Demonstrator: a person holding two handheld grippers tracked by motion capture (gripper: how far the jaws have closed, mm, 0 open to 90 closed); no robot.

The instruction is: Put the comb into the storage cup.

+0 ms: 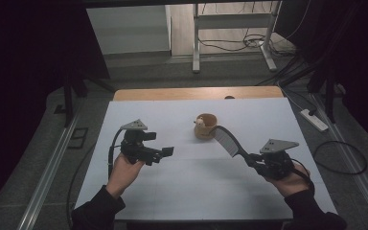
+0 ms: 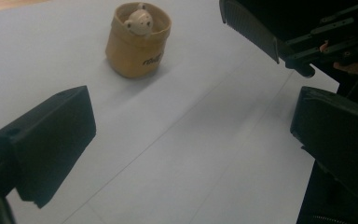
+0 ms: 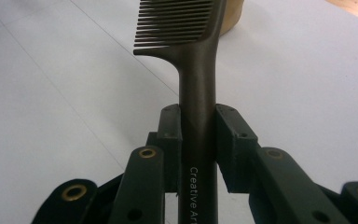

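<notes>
A table with a flat white top, pale and smooth, crossed by thin faint lines. At the far edge, a strip of bare brown wood. On the white top, toward the far side and near the middle, one small tan cup, standing upright. Inside the cup, a little white bear, peeking over the rim.

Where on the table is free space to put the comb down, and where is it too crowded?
The white table is bare between the left gripper and the right gripper, and along the near edge between the forearms. The far left corner is free too. It is crowded around the tan cup, where the comb hangs close beside it.
</notes>
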